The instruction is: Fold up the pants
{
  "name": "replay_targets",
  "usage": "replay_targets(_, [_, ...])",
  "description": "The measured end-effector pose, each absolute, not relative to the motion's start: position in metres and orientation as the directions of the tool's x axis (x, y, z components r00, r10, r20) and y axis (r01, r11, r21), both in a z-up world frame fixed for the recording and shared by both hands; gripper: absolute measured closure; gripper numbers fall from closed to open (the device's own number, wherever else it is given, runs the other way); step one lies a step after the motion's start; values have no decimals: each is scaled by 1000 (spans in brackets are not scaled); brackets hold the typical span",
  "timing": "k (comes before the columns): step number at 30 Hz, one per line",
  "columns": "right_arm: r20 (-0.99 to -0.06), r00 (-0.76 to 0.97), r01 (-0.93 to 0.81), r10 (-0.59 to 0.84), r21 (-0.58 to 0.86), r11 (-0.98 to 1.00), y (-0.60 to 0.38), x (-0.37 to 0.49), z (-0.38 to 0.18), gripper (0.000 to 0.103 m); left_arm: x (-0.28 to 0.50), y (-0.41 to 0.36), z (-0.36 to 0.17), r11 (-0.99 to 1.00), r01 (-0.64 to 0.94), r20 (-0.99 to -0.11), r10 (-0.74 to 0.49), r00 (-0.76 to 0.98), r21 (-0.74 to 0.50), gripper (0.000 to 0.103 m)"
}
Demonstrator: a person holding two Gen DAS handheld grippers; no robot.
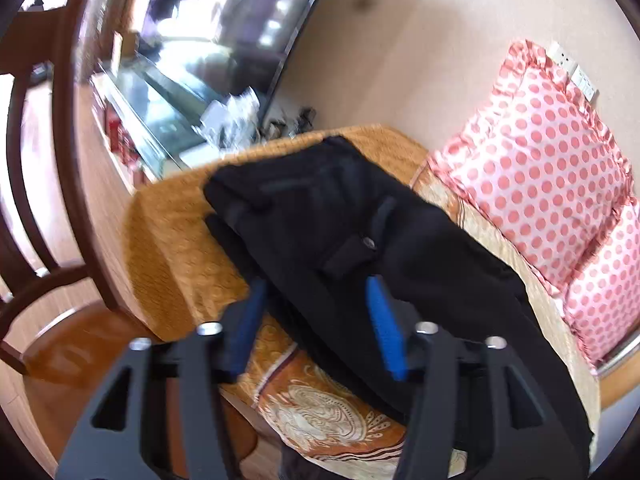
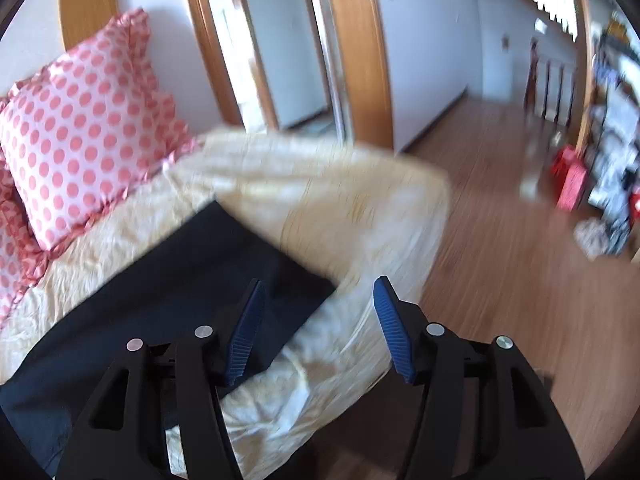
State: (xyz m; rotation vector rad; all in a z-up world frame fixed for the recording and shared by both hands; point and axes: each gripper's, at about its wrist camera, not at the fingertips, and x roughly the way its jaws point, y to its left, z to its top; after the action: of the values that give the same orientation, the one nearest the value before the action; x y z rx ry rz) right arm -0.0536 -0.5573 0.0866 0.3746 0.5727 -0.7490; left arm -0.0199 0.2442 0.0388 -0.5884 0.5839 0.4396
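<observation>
Black pants (image 1: 344,216) lie folded lengthwise on a cushion with an orange patterned cover (image 1: 176,240); a pocket flap with a button shows near their middle. My left gripper (image 1: 316,292) hovers just above the near part of the pants, its blue pads apart and nothing pressed between them. In the right wrist view the pants' straight end (image 2: 224,272) rests on a cream cover (image 2: 320,192). My right gripper (image 2: 318,290) stands open above that end's corner, its left pad over the black cloth and its right pad over the cream cover.
Pink polka-dot pillows (image 1: 552,168) (image 2: 80,136) lean against the wall behind the pants. A dark wooden chair (image 1: 48,208) stands at the left. Wood floor (image 2: 500,272) drops away past the cushion's edge, with red boxes (image 2: 570,180) and clutter at the far right.
</observation>
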Motion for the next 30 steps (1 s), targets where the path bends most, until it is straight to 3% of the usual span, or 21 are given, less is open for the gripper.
replay_targets(2, [-578, 682, 617, -448, 125, 777, -536, -37, 104, 45, -27, 229, 52, 774, -530, -580, 269, 769, -345, 44])
replay_targets(4, [-575, 787, 381, -225, 165, 910, -495, 1, 120, 45, -31, 204, 66, 819, -496, -518, 302, 800, -289, 39])
replay_targets(5, [-577, 806, 287, -134, 183, 940, -477, 16, 124, 45, -31, 192, 70, 844, -457, -494, 281, 822, -280, 32])
replay_targets(6, [-572, 820, 127, 21, 217, 968, -448, 39, 128, 45, -28, 175, 74, 880, -386, -475, 224, 851, -276, 25])
replay_targets(8, [-576, 766, -168, 285, 249, 954, -380, 83, 132, 46, -20, 148, 74, 923, -266, -472, 109, 875, -280, 22])
replay_targets(12, [-649, 558, -527, 517, 203, 825, -255, 143, 124, 51, 2, 92, 57, 965, -39, -512, -102, 853, -258, 17])
replay_targets(18, [-780, 324, -706, 535, 177, 686, -138, 207, 79, 56, 20, 63, 37, 973, 8, -566, -141, 812, -232, 14])
replay_targets(23, [-814, 285, -754, 506, 135, 642, -104, 226, 62, 61, 26, 65, 19, 970, -5, -623, -151, 767, -241, 14])
replay_targets(28, [-838, 288, -755, 464, 100, 648, -94, 233, 53, 65, 30, 57, 14, 978, 24, -629, -152, 763, -208, 6])
replay_targets(30, [-846, 274, -755, 457, 106, 648, -94, 236, 48, 71, 30, 56, 13, 980, 29, -628, -150, 763, -198, 4])
